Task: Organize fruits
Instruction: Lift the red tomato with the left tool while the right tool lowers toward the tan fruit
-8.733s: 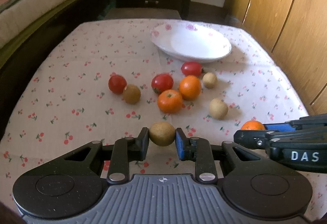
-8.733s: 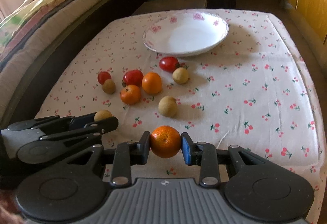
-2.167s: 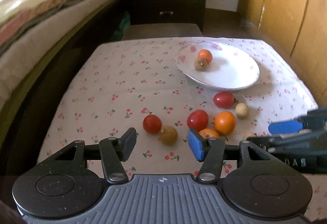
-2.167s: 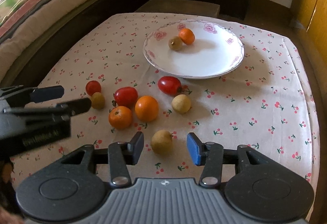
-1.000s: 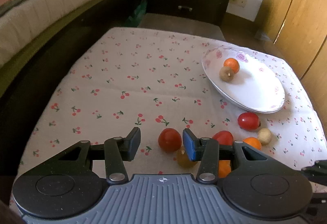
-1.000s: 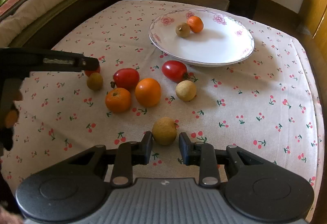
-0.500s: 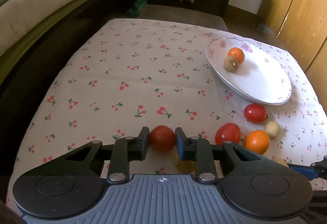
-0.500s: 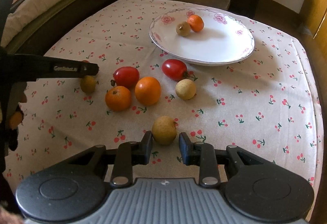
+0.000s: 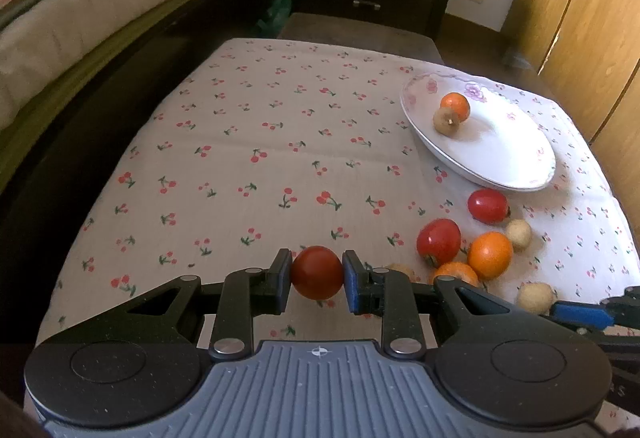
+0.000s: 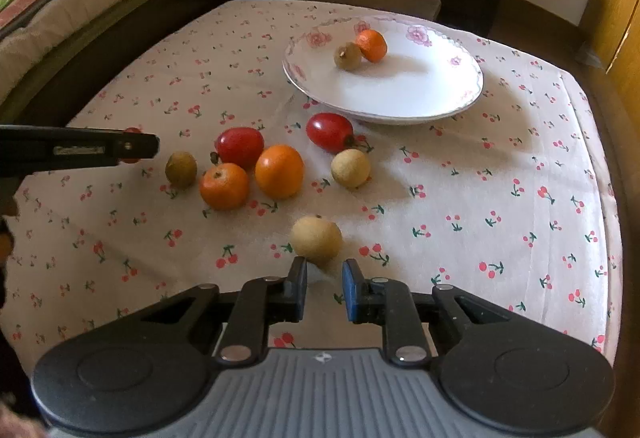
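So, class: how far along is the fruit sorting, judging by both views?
Done: an orange and a brown fruit lie on the plate. In hand: the left gripper clamps a red tomato; the right gripper is closing by a tan fruit, not gripping. Left: six fruits on the cloth.

The tablecloth is matt woven cloth printed with small cherries. The plate is glossy white ceramic with a floral rim. The tomatoes have smooth, shiny skin; the oranges a finer, duller sheen; the brownish fruits look matt and rough. The left gripper is black matt speckled plastic with metal pivot pins. The wardrobe doors are smooth wood.
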The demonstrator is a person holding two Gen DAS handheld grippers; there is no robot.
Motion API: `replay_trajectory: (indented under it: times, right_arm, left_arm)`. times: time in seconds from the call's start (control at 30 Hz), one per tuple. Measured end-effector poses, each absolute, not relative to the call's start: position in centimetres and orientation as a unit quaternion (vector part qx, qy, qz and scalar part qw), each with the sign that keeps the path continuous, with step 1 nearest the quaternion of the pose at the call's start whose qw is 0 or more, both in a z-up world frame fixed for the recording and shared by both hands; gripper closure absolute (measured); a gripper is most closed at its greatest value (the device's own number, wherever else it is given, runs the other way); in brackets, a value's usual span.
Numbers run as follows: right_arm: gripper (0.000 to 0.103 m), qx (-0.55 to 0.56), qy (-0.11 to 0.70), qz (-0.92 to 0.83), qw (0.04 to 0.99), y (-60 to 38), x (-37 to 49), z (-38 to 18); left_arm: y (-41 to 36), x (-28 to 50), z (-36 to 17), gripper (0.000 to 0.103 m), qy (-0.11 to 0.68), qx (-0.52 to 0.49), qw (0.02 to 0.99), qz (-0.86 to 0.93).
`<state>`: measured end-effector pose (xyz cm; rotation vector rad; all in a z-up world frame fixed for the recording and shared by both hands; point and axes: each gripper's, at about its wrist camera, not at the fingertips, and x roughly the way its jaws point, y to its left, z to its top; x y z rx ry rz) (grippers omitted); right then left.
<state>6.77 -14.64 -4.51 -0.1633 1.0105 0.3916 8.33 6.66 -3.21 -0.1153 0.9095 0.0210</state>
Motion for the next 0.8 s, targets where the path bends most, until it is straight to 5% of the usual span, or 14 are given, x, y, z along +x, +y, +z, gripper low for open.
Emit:
replay_trajectory:
  times: [0.8]
  right_arm:
    - [0.081, -0.108, 0.471, 0.185, 0.856, -14.3, 6.4, -4.7]
  left_arm:
    - [6.0, 6.9, -4.4, 0.068, 0.445, -0.026, 0.895, 0.001]
